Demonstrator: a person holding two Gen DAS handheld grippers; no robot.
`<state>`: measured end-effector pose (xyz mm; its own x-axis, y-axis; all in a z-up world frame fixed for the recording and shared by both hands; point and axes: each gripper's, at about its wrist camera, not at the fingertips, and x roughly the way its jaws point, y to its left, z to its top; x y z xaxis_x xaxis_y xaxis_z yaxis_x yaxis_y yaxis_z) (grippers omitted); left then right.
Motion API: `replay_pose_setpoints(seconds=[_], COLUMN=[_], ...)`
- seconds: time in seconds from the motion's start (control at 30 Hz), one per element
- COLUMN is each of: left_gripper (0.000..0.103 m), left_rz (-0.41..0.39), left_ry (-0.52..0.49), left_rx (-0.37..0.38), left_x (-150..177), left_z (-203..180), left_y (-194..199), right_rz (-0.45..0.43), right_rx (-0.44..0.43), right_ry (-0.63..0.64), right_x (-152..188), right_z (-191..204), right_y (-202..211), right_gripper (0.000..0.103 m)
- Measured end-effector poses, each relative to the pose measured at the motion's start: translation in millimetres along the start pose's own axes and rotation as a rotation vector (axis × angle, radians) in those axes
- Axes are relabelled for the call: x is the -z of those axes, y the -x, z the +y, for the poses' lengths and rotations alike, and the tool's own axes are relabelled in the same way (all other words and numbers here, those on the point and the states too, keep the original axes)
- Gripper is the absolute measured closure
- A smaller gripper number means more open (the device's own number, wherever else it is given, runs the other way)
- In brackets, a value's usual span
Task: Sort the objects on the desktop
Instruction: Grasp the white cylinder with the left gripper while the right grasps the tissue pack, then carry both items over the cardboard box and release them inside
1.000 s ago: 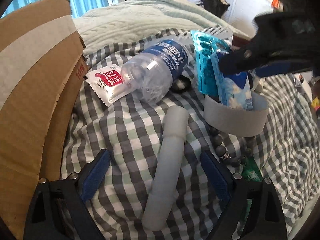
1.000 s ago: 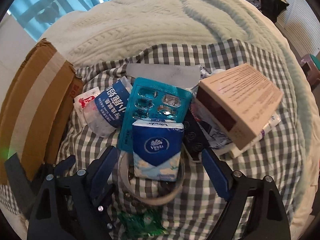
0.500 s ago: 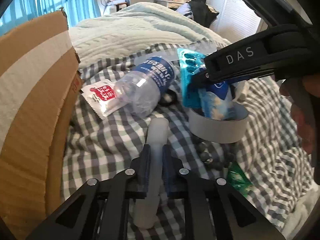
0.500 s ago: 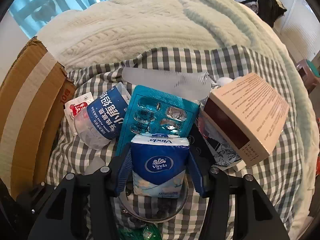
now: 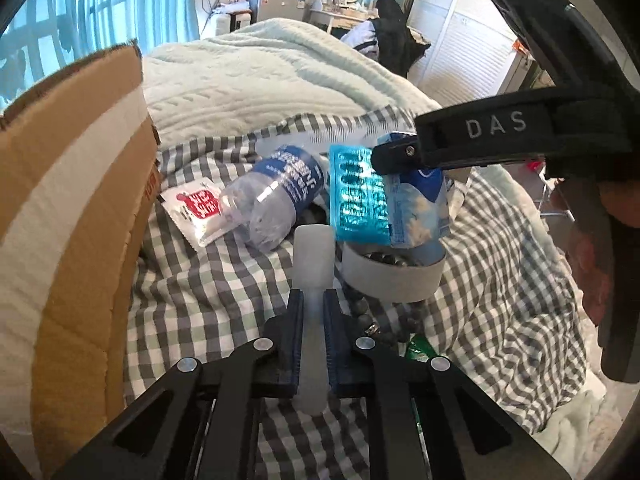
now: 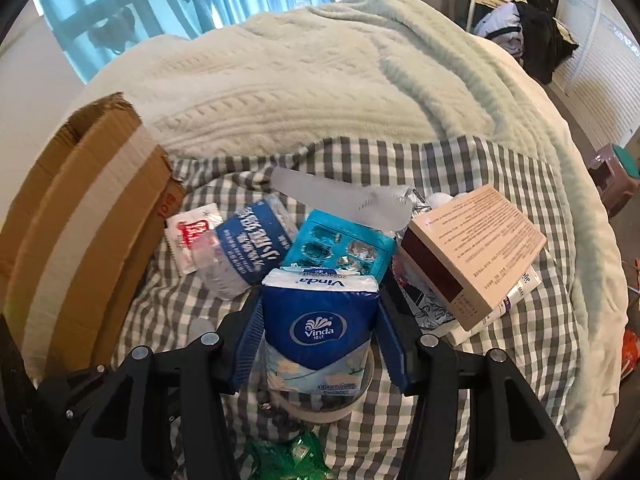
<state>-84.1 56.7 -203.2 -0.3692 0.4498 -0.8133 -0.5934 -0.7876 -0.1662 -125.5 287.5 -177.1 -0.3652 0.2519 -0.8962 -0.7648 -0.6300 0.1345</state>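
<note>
1. Two grippers each grip one item above the checked bedcover (image 5: 208, 292).
2. Left gripper (image 5: 313, 320): fingers clamped narrow on a frosted white tube (image 5: 313, 256).
3. Right gripper (image 6: 320, 334): fingers half-closed against a blue tissue pack (image 6: 320, 320), over a white tape roll (image 6: 328, 412).

Both grippers point steeply down, jaws drawn in. The left gripper (image 5: 313, 312) has its blue pads (image 5: 295, 332) clamped on a white tube (image 5: 313, 264) — fingers nearly together, black linkage arms folded in close behind. The right gripper (image 6: 318, 320), just closed from wide, presses its pads (image 6: 250, 344) on both sides of a tissue pack (image 6: 318, 320) — half apart. A hand (image 5: 600, 264) grips its handle.
</note>
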Motion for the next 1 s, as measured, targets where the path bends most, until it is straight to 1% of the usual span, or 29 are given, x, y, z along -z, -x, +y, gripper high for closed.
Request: replay_pose_setpoints(seconds=[0.13, 0.23, 0.33, 0.5, 0.6, 0.73, 0.83, 0.93, 0.97, 1.0], left_gripper=[0.093, 0.093, 0.093, 0.093, 0.093, 0.093, 0.093, 0.093, 0.093, 0.093], left_rz=[-0.012, -0.034, -0.068, -0.126, -0.162, -0.214, -0.248, -0.277, -0.284, -0.288], left_ry=[0.051, 0.078, 0.105, 0.099, 0.111, 0.137, 0.174, 0.218, 0.229, 0.24], left_rx=[0.02, 0.021, 0.043, 0.045, 0.058, 0.05, 0.039, 0.005, -0.012, -0.03], left_x=[-8, -16, -28, -49, -61, -77, -87, -95, -97, -97], left_z=[4, 7, 9, 8, 12, 25, 43, 67, 75, 83], left_y=[13, 26, 42, 67, 81, 102, 117, 134, 137, 140], right_rz=[-0.016, -0.049, -0.076, -0.115, -0.158, -0.202, -0.219, -0.223, -0.238, -0.248], right_rx=[-0.016, -0.011, -0.024, -0.061, -0.06, -0.09, -0.113, -0.138, -0.107, -0.104], right_ry=[0.011, 0.047, 0.057, 0.053, 0.076, 0.085, 0.097, 0.119, 0.058, 0.075], right_x=[-2, -6, -12, -28, -39, -52, -61, -70, -72, -75], right_z=[5, 13, 19, 30, 41, 53, 65, 84, 90, 101], right_y=[16, 32, 49, 75, 93, 112, 121, 122, 122, 122], right_gripper=[0.051, 0.051, 0.051, 0.051, 0.051, 0.051, 0.051, 0.051, 0.051, 0.051])
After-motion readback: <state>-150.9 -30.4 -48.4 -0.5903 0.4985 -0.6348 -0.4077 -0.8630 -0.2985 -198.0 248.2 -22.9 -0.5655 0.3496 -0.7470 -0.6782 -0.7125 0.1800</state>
